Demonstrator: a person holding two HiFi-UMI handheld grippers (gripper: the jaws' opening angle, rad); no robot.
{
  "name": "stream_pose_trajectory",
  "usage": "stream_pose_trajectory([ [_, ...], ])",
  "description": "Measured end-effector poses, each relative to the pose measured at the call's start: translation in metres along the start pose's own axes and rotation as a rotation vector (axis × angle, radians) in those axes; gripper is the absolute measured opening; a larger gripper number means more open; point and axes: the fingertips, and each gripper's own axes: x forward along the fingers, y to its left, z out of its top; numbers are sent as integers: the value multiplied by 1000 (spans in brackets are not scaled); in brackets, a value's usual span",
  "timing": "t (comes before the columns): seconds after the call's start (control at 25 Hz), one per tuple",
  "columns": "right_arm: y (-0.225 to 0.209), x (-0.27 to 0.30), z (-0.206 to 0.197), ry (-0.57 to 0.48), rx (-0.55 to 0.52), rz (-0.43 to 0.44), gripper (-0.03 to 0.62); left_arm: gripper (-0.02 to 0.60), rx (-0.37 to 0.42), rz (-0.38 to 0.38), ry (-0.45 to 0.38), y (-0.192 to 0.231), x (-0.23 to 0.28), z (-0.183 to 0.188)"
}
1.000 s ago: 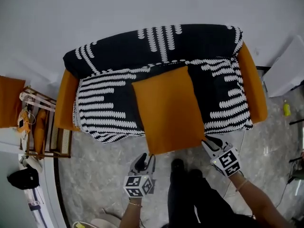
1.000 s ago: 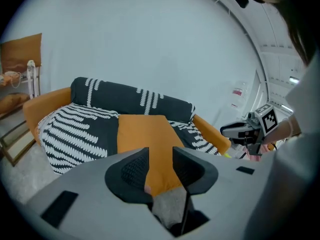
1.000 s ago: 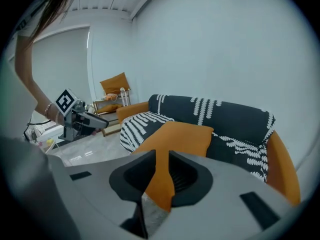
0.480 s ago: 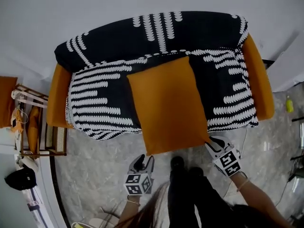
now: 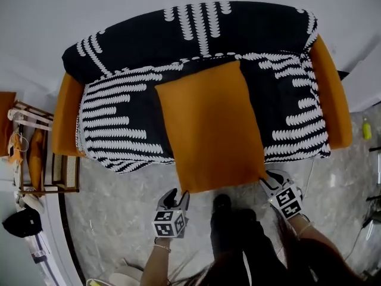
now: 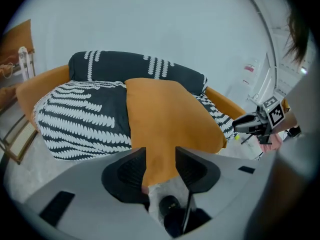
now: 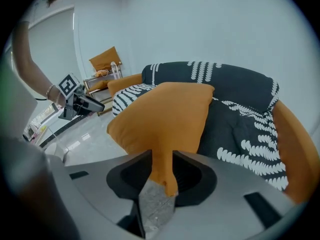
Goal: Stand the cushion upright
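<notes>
An orange square cushion (image 5: 208,130) lies on the sofa seat, its far edge at the backrest and its front edge hanging over the seat's front. My left gripper (image 5: 177,194) is at the front left corner. In the left gripper view that corner (image 6: 160,134) sits between the jaws of the left gripper (image 6: 160,156). My right gripper (image 5: 266,180) is at the front right corner, which hangs as an orange tip (image 7: 164,154) between the jaws of the right gripper (image 7: 162,166). Both pairs of jaws have just been opening and stand open around the fabric.
The sofa (image 5: 119,124) has a black-and-white patterned cover and orange arms (image 5: 64,115). A wooden rack (image 5: 41,159) stands left of it and a black bag (image 5: 21,222) lies on the marble floor. A yellow bottle (image 5: 366,128) stands at the right. The person's shoes (image 5: 223,204) are near the sofa's front.
Both grippers have sunk with the cushion's front corners, so the cushion lies lower and flatter on the seat. Both pairs of jaws stand wider.
</notes>
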Motion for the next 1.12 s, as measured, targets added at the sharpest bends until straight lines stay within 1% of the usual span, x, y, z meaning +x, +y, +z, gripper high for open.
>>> stream_pose_trajectory([
  [0.16, -3, 19, -26, 23, 7, -6, 142, 199, -8, 4, 26, 8, 18, -19],
  [0.28, -5, 29, -42, 55, 18, -2, 162, 203, -20, 6, 49, 13, 30, -34],
  [0.48, -9, 44, -67, 91, 36, -7, 173, 220, -38, 10, 98, 24, 46, -63],
  [0.6, -13, 56, -80, 114, 27, -9, 176, 233, -50, -3, 118, 26, 57, -74],
  [0.84, -18, 72, -96, 120, 36, -21, 169, 225, -50, -10, 132, 26, 77, -87],
  [0.92, -18, 76, -98, 116, 52, -16, 157, 197, -41, -9, 132, 23, 82, -87],
  [1.0, -16, 78, -94, 101, 99, -4, 143, 181, -44, -5, 130, 23, 82, -85],
  [1.08, -14, 79, -79, 24, 152, 8, 123, 174, -51, -1, 128, 23, 79, -84],
  [1.12, -13, 78, -74, -4, 155, 10, 112, 166, -50, 1, 126, 23, 77, -84],
])
